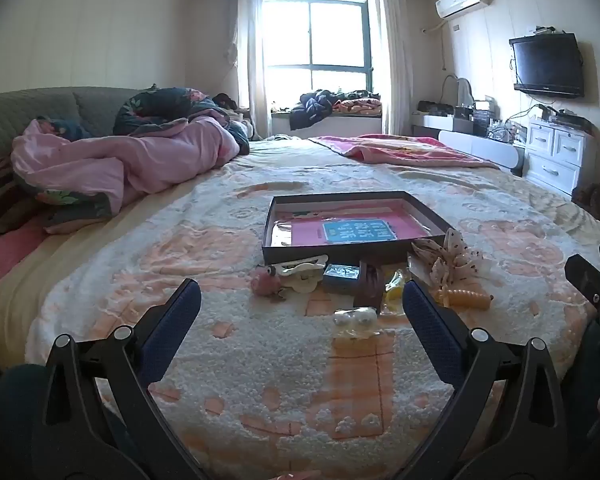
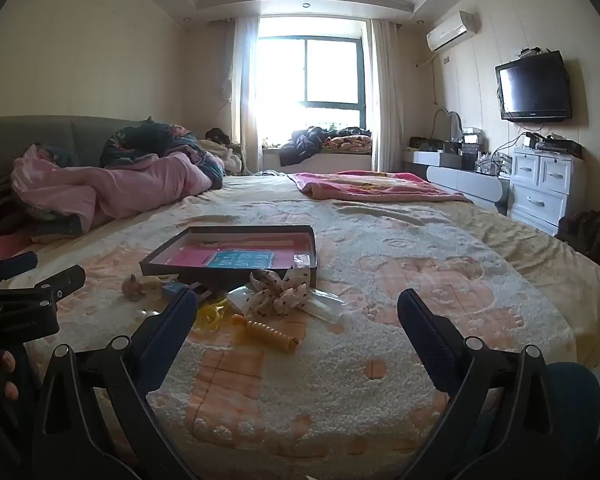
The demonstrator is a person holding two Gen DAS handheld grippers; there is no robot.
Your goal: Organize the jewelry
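The left gripper (image 1: pixel 302 300) hovers low over the fleecy bedspread (image 1: pixel 260 380) with its fingers spread wide and nothing between them; the right gripper (image 2: pixel 298 308) is likewise spread and empty. Only the left wrist view shows the pale pearl-like hair clip (image 1: pixel 356 320) lying on the blanket just ahead of the left gripper, along with a small blue-grey box (image 1: pixel 341 276), a white clip (image 1: pixel 300 270) and a pink trinket (image 1: pixel 262 282) clustered against the near wall of the shallow dark tray (image 1: pixel 340 254). The right wrist view shows the same tray (image 2: pixel 228 274) from further right, holding a pink sheet and a blue card (image 2: pixel 242 259), and gives a clearer look at the spotted fabric scrunchie (image 2: pixel 278 292) leaning at the tray's near corner, a clear plastic packet (image 2: pixel 324 304) under it, a yellow clip (image 2: pixel 210 312) and a ribbed orange hair clip (image 2: pixel 270 332) nearest that gripper. In it, the right gripper's left finger (image 2: pixel 172 320) partly covers the small box and yellow clip. A crumpled pink quilt (image 1: pixel 120 168) lies at the headboard side, and a wall-mounted television (image 2: pixel 534 86) hangs above white drawers (image 2: pixel 540 184).
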